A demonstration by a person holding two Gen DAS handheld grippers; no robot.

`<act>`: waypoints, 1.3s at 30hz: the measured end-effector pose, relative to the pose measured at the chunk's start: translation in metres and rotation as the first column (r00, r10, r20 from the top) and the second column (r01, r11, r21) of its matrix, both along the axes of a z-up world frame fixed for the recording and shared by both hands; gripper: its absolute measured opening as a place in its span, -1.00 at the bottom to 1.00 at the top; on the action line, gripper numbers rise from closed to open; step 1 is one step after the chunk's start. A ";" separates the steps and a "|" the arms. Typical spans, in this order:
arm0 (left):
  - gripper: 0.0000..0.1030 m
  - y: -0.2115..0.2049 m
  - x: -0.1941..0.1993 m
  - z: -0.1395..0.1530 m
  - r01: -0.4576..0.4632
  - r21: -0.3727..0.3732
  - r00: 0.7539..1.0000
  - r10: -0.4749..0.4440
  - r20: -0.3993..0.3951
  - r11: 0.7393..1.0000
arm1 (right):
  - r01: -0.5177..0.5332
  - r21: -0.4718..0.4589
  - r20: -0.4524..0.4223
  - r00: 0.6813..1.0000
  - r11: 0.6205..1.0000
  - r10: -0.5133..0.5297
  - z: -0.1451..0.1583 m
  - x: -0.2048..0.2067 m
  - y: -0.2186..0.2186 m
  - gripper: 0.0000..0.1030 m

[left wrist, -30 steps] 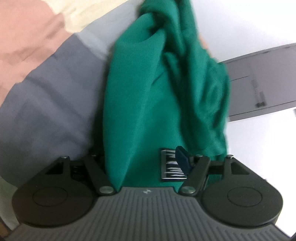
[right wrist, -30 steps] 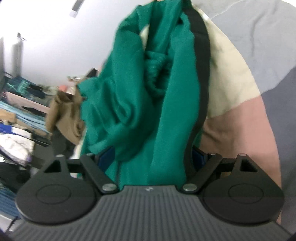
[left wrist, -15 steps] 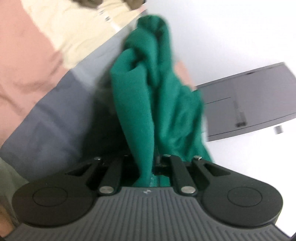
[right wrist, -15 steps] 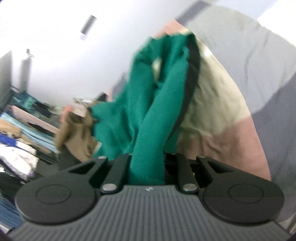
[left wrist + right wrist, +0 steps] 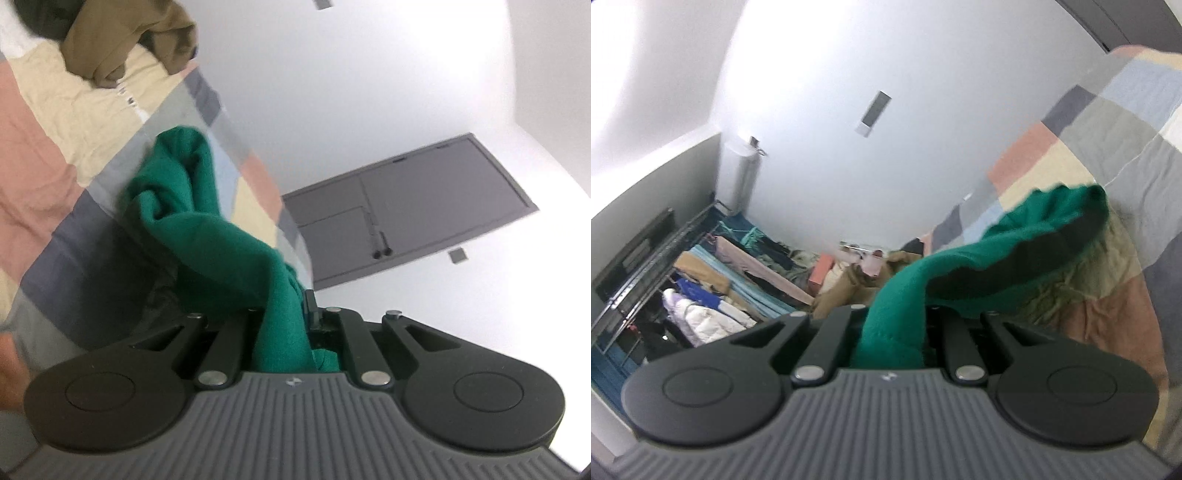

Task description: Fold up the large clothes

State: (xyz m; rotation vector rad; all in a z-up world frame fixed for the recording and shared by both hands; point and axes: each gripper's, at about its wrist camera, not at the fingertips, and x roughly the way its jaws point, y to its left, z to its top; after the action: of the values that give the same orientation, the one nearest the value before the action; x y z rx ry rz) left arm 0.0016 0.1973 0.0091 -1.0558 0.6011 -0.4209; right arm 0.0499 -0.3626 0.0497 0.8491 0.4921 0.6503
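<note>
A large green garment (image 5: 207,225) hangs bunched from my left gripper (image 5: 284,332), which is shut on a fold of it above the patchwork bedcover (image 5: 55,155). In the right wrist view the same green garment (image 5: 979,254), with a black band along one edge, runs out from my right gripper (image 5: 894,332), which is shut on it. Both grippers hold the cloth lifted off the bed. The fingertips are hidden under the fabric.
A brown garment (image 5: 122,40) lies bunched at the far end of the bed. A grey door (image 5: 406,206) is in the white wall. A clothes rack with hanging clothes (image 5: 701,288) and a cluttered pile stand at the left of the right wrist view.
Both grippers have shut on the green garment and lifted it. The cameras have tilted upward, so more wall and room show and less of the cloth fills the views.
</note>
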 end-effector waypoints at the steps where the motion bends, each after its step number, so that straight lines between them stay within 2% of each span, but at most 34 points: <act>1: -0.82 0.001 -0.008 0.002 0.001 -0.006 1.000 -0.001 0.005 1.000 | -0.001 -0.003 0.010 1.000 1.000 0.001 0.002 -0.007 -0.001 -0.78; 4: -0.82 0.004 -0.040 0.007 0.007 0.012 1.000 -0.007 0.023 1.000 | 0.020 -0.009 0.003 1.000 1.000 -0.020 0.003 -0.028 -0.009 -0.77; 8: -0.82 0.001 -0.020 0.002 -0.023 0.028 0.999 0.022 0.027 0.999 | 0.070 -0.024 -0.046 0.996 0.997 -0.071 -0.006 -0.016 -0.015 -0.77; 13: -0.82 0.006 0.051 0.010 -0.090 0.084 0.995 0.086 0.049 0.992 | 0.168 0.013 -0.147 0.975 0.986 -0.165 -0.020 0.055 -0.018 -0.77; 15: -0.82 0.003 0.086 0.013 -0.133 0.151 0.990 0.124 0.067 0.980 | 0.207 0.015 -0.173 0.964 0.978 -0.201 -0.025 0.087 -0.015 -0.76; 18: -0.82 0.003 0.133 0.006 -0.191 0.199 0.981 0.179 0.078 0.961 | 0.268 -0.025 -0.191 0.944 0.963 -0.267 -0.035 0.133 -0.008 -0.76; 23: -0.82 0.013 0.205 -0.037 -0.237 0.229 0.971 0.237 0.029 0.944 | 0.326 -0.105 -0.233 0.911 0.940 -0.342 -0.081 0.207 -0.004 -0.76; 25: -0.83 0.017 0.230 -0.058 -0.241 0.283 0.968 0.249 0.007 0.928 | 0.333 -0.116 -0.265 0.898 0.936 -0.352 -0.107 0.230 -0.004 -0.76; 30: -0.83 0.030 0.276 -0.114 -0.210 0.310 0.968 0.243 -0.070 0.927 | 0.311 -0.112 -0.317 0.889 0.944 -0.331 -0.165 0.267 -0.003 -0.75; 35: -0.83 0.034 0.304 -0.146 -0.179 0.342 0.964 0.233 -0.124 0.922 | 0.284 -0.185 -0.303 0.894 0.941 -0.329 -0.184 0.295 0.006 -0.75; 39: -0.83 0.030 0.309 -0.151 -0.170 0.364 0.965 0.230 -0.128 0.916 | 0.289 -0.169 -0.305 0.894 0.942 -0.328 -0.192 0.297 0.004 -0.76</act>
State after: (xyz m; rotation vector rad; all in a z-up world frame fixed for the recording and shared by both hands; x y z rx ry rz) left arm 0.3107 0.2274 -0.1422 -0.8031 0.6817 -0.0378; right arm 0.3467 -0.3585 -0.1426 0.9027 0.6734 0.1801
